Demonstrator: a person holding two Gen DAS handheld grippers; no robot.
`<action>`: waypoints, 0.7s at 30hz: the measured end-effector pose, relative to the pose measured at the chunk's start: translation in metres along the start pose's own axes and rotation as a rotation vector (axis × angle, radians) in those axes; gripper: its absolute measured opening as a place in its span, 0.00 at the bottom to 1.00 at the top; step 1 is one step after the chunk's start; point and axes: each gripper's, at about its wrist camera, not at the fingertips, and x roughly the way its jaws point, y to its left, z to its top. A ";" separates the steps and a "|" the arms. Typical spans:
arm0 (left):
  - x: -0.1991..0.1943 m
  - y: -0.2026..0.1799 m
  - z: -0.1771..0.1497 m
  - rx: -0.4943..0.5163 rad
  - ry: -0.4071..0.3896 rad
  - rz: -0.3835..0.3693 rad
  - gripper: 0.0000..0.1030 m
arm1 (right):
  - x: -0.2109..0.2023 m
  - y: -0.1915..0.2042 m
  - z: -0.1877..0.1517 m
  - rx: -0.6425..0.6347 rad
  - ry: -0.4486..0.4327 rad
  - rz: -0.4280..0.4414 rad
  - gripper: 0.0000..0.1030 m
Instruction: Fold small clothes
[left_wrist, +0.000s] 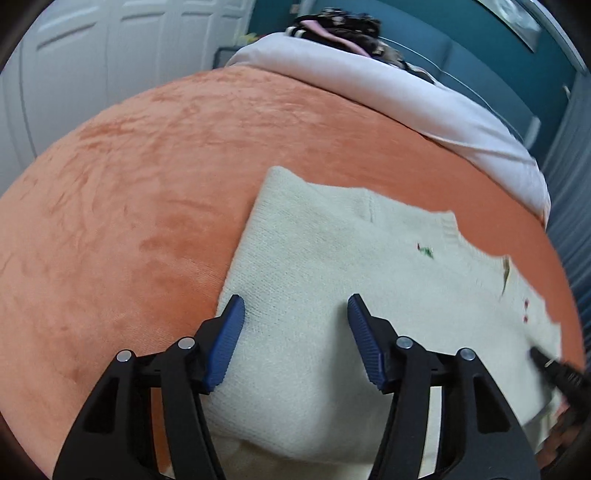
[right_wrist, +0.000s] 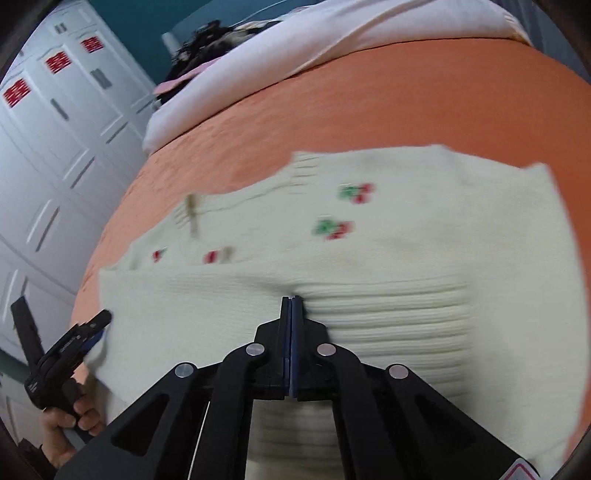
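Orange blanket (left_wrist: 147, 184) covers the bed; it's the reference for everything here. White cupboard doors (right_wrist: 55, 147) stand beyond its edge, teal wall behind. A pale pink-white duvet (left_wrist: 369, 92) is bunched along the blanket's far side, with a dark patterned pile of fabric (left_wrist: 343, 26) past it.

Cream knit sweater (right_wrist: 369, 258) lies flat on the blanket, near its closer edge. Fine knit on the body, wide ribbed band nearest the right wrist camera, ribbed neckline on the far side. Small red-and-green embroidered motifs (right_wrist: 332, 229) are scattered over the front, blurred. Sweater looks partly folded: a layer with a straight edge lies over the body.

Left gripper (left_wrist: 295, 310): jaws apart over the sweater's left part, blue pads (left_wrist: 229, 339) clear of the knit, nothing between them. Right gripper (right_wrist: 291, 299): jaws closed together, tips at the ribbed band; can't tell if fabric is pinched. A hand (right_wrist: 70, 424) holds the left gripper's handle, just off the blanket's edge.
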 end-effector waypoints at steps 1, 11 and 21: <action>0.001 -0.003 -0.001 0.009 -0.004 0.013 0.56 | -0.014 -0.006 0.003 0.007 -0.035 -0.037 0.00; -0.010 -0.015 0.002 0.022 0.038 0.069 0.67 | -0.062 -0.046 -0.004 0.058 -0.047 -0.107 0.20; -0.167 0.103 -0.121 -0.186 0.219 -0.010 0.90 | -0.241 -0.106 -0.195 0.076 0.085 -0.178 0.66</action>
